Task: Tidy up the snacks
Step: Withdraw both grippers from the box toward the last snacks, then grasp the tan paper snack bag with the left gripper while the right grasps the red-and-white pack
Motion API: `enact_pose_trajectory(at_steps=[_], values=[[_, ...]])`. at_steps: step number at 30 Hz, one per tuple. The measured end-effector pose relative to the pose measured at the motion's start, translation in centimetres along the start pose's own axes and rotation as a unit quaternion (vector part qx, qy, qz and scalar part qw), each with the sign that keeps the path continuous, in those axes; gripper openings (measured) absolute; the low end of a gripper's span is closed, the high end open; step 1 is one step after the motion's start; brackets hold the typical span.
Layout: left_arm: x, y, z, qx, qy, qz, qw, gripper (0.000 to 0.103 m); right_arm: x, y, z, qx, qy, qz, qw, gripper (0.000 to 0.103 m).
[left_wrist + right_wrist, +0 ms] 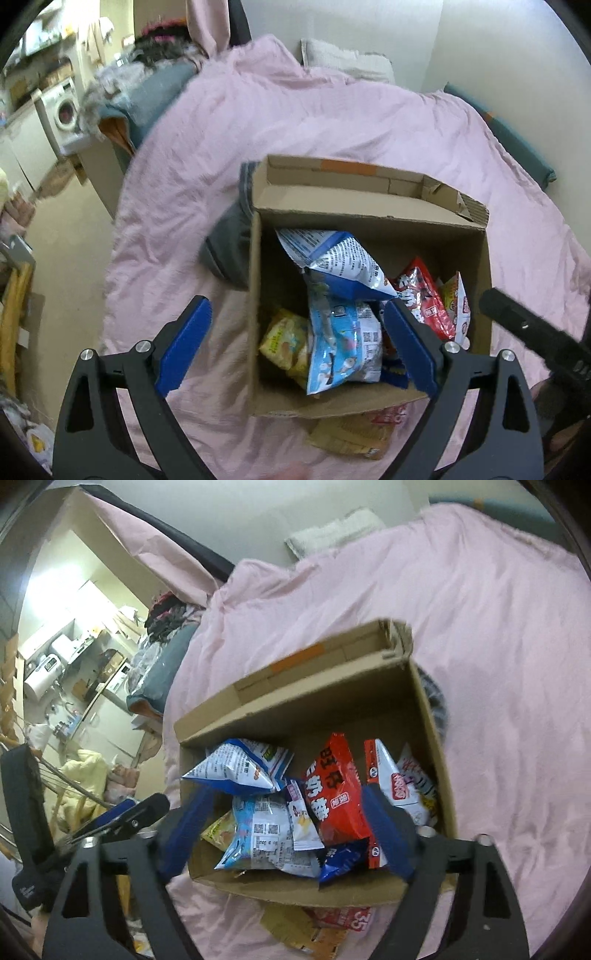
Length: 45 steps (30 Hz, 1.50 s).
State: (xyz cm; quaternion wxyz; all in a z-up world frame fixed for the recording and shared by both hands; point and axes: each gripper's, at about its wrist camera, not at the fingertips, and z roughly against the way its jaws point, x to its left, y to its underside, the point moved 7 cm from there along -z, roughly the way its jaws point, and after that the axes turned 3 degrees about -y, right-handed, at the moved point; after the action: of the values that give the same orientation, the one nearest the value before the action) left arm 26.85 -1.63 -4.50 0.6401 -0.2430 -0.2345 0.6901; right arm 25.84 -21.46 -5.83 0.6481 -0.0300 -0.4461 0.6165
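An open cardboard box (365, 218) (314, 709) stands on a pink bedspread and holds several snack bags: a blue-and-white bag (343, 264) (240, 766), a light blue bag (343, 349) (266, 834), a red bag (424, 299) (338, 790), a yellow bag (284, 341) (218, 829). My left gripper (295, 341) is open and empty above the box's near left side. My right gripper (284, 829) is open and empty above the box's near edge. A flat brown snack pack (351, 435) (306, 928) lies on the bed, partly under the box.
The pink bedspread (369, 122) (498, 646) covers the bed around the box. A grey garment (229, 243) lies against the box's left side. A pillow (347, 62) is at the headboard. A cluttered floor and washing machine (62, 107) lie left of the bed.
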Motion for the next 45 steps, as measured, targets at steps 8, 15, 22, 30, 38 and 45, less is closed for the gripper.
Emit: enact_pose_trajectory(at_steps=[8, 15, 22, 30, 38, 45], values=[[1.5, 2.0, 2.6, -0.022, -0.016, 0.002, 0.9996, 0.093, -0.4, 1.1, 2.9, -0.031, 0.06, 0.025, 0.997, 0.103], [3.0, 4.2, 5.0, -0.061, -0.03, 0.011, 0.9976, 0.103, -1.1, 3.8, 5.4, -0.041, 0.075, 0.021, 0.996, 0.103], [3.3, 7.9, 3.6, -0.017, -0.011, 0.009, 0.9998, 0.103, -3.6, 7.1, 6.4, -0.009, 0.107, -0.001, 0.994, 0.103], [0.1, 13.0, -1.9, 0.106, 0.027, -0.019, 0.9938, 0.103, -5.7, 8.9, 7.2, 0.011, 0.114, -0.005, 0.993, 0.103], [-5.3, 17.1, -8.1, 0.211, 0.084, -0.076, 0.971, 0.103, -8.2, 9.9, 7.7, 0.027, 0.12, -0.029, 0.992, 0.103], [-8.7, 18.1, -10.7, 0.237, 0.096, -0.147, 0.9555, 0.103, -8.4, 9.6, 7.2, 0.036, 0.104, -0.045, 0.993, 0.103]])
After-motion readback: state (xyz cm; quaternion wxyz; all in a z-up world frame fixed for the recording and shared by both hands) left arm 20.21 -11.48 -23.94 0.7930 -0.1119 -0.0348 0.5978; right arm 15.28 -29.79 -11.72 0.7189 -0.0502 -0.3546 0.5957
